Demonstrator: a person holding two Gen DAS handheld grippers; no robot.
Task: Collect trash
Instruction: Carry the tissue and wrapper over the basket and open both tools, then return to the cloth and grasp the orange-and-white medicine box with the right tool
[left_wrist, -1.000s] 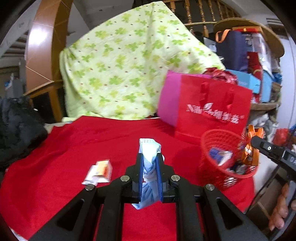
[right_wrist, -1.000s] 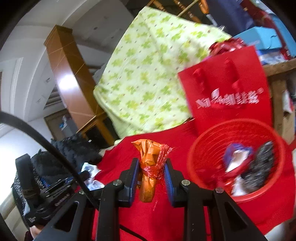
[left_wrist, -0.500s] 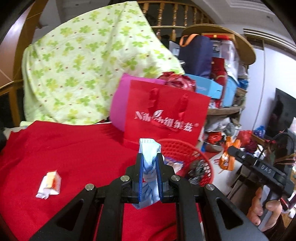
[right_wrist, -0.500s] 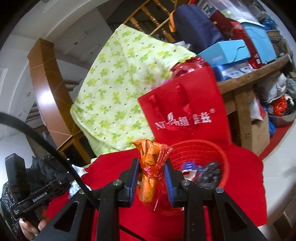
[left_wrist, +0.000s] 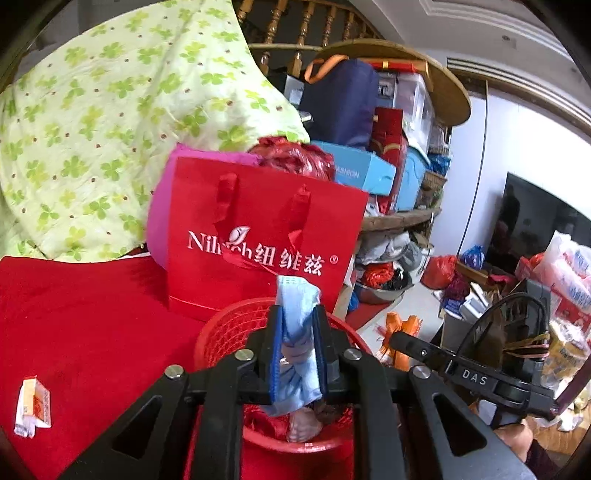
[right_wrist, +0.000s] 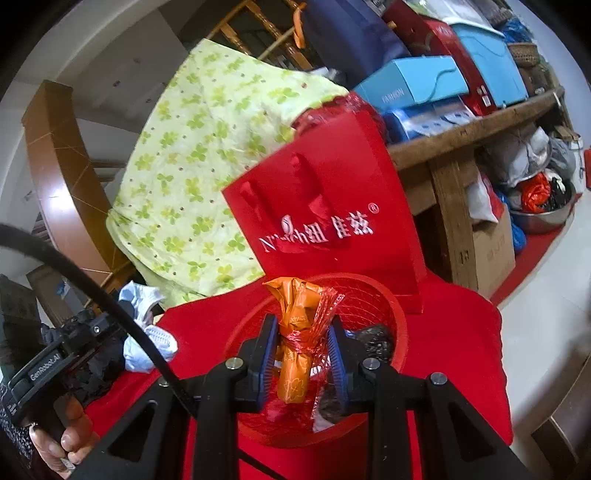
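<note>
Left of the red mesh basket (left_wrist: 221, 332), a small orange-and-white wrapper (left_wrist: 32, 406) lay on the red cloth (left_wrist: 92, 314). The left gripper (left_wrist: 298, 354) clenched a crumpled pale-blue wrapper (left_wrist: 295, 314), upright, directly above the basket. The right gripper (right_wrist: 301, 354) gripped an orange packet (right_wrist: 295, 354) bound in red netting, also upright over the basket's opening.

The basket (left_wrist: 221, 332) was red plastic mesh on a matt red cloth (left_wrist: 92, 314), the red gift bag (left_wrist: 258, 229) smooth, faintly glossy paper, the orange wrapper (right_wrist: 295, 332) shiny film tied with red netting, and the pale blue wad (left_wrist: 297, 332) looked like soft non-woven fabric.
</note>
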